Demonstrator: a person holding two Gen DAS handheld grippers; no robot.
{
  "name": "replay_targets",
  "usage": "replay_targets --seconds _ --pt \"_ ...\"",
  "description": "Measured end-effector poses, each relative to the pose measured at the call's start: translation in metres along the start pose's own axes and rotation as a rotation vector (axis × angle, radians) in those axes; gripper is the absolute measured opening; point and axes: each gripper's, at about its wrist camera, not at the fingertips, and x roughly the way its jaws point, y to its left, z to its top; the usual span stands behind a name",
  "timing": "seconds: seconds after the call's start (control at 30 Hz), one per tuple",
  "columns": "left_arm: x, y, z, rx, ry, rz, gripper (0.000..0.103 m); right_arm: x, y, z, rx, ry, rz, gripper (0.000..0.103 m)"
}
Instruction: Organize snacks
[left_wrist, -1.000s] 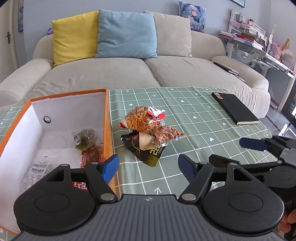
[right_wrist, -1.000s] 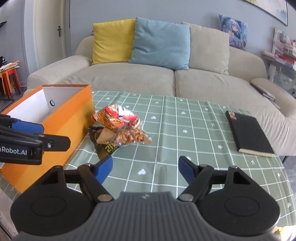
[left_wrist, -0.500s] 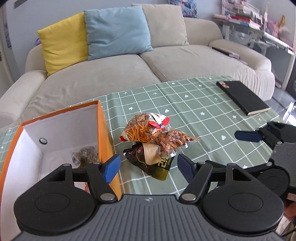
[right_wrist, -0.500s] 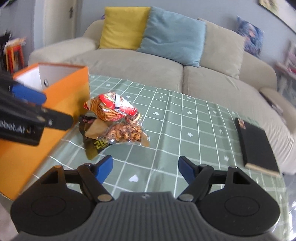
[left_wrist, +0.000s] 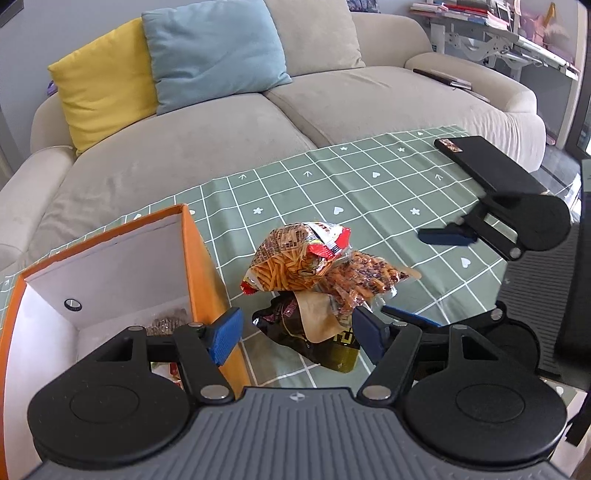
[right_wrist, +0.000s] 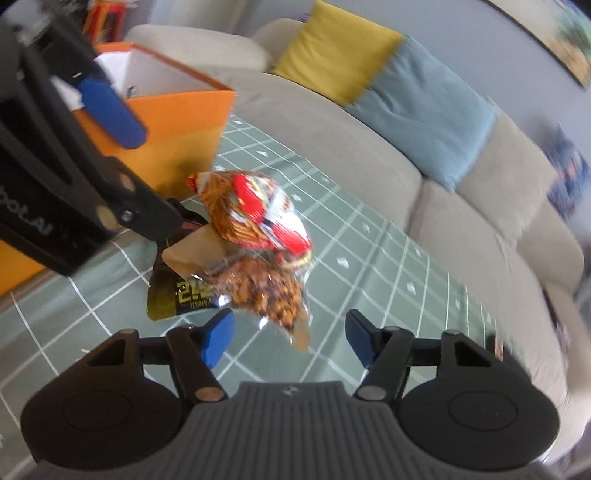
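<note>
A pile of three snack bags lies on the green checked tablecloth beside the orange box (left_wrist: 201, 258): a red-and-orange stick snack bag (left_wrist: 295, 258) on top, a clear bag of brown snacks (left_wrist: 365, 277) to its right, a dark bag (left_wrist: 314, 332) beneath. The same bags show in the right wrist view: the red one (right_wrist: 255, 206), the clear one (right_wrist: 266, 291), the dark one (right_wrist: 177, 295). My left gripper (left_wrist: 297, 334) is open just in front of the pile. My right gripper (right_wrist: 286, 338) is open, close to the clear bag. Small snack packets (left_wrist: 166, 321) lie inside the box.
A black notebook (left_wrist: 484, 162) lies at the table's far right. A beige sofa (left_wrist: 221, 140) with yellow, blue and beige cushions stands behind the table. A cluttered desk (left_wrist: 498, 29) is at the far right.
Both grippers have moved closer to the snack pile and tilted down toward it. The right gripper swung in from the right and its view is blurred. Both stay open.
</note>
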Motion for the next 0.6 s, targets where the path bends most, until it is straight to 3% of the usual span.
replay_targets --seconds 0.1,0.27,0.33,0.6 --pt "0.001 0.001 0.000 0.011 -0.003 -0.004 0.079 0.007 0.005 0.003 -0.078 -0.010 0.013 0.057" --pt "0.002 0.000 0.000 0.032 -0.011 0.001 0.078 0.014 0.012 0.004 -0.149 -0.015 0.029 0.033" --pt "0.002 0.001 -0.001 0.033 -0.013 0.001 0.078 0.014 0.013 0.004 -0.154 -0.002 0.041 0.000" --pt "0.000 -0.001 -0.003 0.035 -0.020 0.004 0.078 0.002 0.009 -0.003 -0.075 0.036 0.104 0.000"
